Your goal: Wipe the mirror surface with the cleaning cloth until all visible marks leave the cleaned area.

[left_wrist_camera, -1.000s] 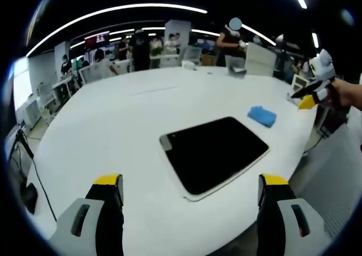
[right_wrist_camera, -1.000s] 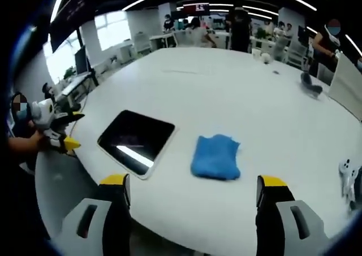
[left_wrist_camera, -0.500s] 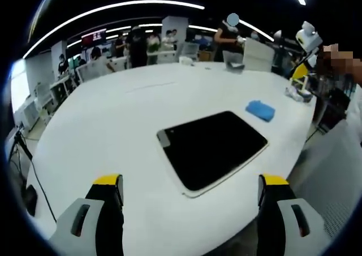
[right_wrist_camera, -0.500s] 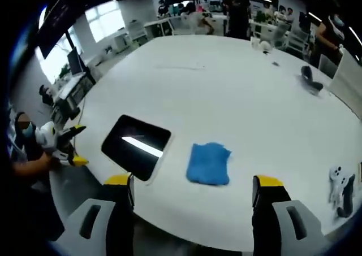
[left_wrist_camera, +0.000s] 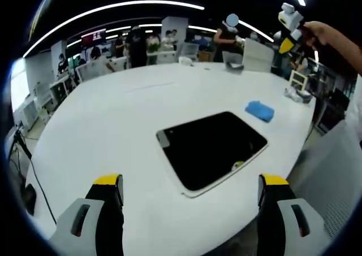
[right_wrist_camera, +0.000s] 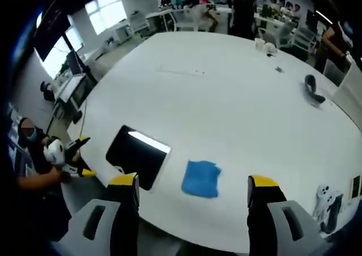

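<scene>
Worktop point(left_wrist_camera: 113, 126): large, white and rounded; it takes up the middle of both views.
Mirror point(left_wrist_camera: 212, 148): flat on the worktop, just right of centre in the left gripper view, a dark rectangle with a pale rim near the worktop's edge. In the right gripper view point(right_wrist_camera: 136, 156) it sits lower left, with a bright streak reflected along its upper edge.
Cleaning cloth point(left_wrist_camera: 260, 111): blue, bunched, lying on the worktop right of centre in the left gripper view, near the mirror's far corner but apart from it. In the right gripper view point(right_wrist_camera: 201, 178) it lies low in the middle, just right of the mirror, not touching it.
Left tool point(left_wrist_camera: 189, 208): jaws spread wide at the bottom of its view, yellow-tipped, nothing between them; it hangs above the worktop's near edge.
Right tool point(right_wrist_camera: 192, 202): jaws wide apart and holding nothing, high above the cloth. It also shows at the upper right of the left gripper view point(left_wrist_camera: 288, 27), held up in a hand.
Background: desks and standing people beyond the worktop, at the top of both views.
</scene>
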Available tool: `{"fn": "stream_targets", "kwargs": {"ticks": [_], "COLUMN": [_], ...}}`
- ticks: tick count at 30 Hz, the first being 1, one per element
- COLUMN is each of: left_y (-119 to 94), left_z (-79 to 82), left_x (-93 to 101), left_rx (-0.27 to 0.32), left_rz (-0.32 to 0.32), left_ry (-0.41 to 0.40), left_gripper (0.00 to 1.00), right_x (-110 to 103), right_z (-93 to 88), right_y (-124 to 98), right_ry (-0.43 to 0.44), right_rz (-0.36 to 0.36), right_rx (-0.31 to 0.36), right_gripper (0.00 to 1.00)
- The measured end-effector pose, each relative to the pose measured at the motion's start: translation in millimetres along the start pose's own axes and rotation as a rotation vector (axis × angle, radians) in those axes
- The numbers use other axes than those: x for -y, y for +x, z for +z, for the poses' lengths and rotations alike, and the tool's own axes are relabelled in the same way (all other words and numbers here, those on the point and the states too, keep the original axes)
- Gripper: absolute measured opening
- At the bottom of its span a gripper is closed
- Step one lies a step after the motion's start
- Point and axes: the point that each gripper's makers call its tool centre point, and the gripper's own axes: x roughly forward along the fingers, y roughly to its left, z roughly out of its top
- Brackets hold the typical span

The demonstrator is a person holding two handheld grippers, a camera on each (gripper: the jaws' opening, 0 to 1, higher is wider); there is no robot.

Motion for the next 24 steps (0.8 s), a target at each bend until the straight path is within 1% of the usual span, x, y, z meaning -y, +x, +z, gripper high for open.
{"fn": "stream_targets", "kwargs": {"ticks": [3,5,8,13,14,19,22,24], "left_y": [0,0,0,0,0,0,0,0], "left_z": [-0.1,-0.1,-0.6,-1.1,-1.1,-1.5,-1.7,-2.2], "left_x": [0.9,0.8,0.3,0.8,0.7,0.1,-0.4,-0.9], "left_rx": [-0.002,-0.002,-0.003,-0.007,-0.007,-0.009,-0.01,-0.011], "left_rz": [-0.002,-0.003,-0.002,-0.005,-0.005,-0.003,-0.001,0.0], "left_ry": [0.005,0.003,0.002,0.007,0.006,0.006,0.004,0.005], "left_gripper": [0.99,0.99,0.99,0.99,0.99,0.99,0.99,0.99], "right_x": [-1,0,3,7,9,16,20,21], "right_z": [-4.5,-6.5,-8.9,-18.8,-23.2,-31.4,-37.4,-42.1], "right_y": [8,12,24,44,50,68,79,88], "right_ry": [-0.005,-0.012,0.008,0.026,0.03,0.064,0.098,0.094], "right_rz": [0.014,0.014,0.018,0.023,0.025,0.031,0.034,0.035], "right_rx": [-0.037,-0.046,-0.057,-0.095,-0.114,-0.137,-0.161,-0.178], "right_gripper": [0.78,0.78,0.78,0.75,0.73,0.71,0.67,0.65]}}
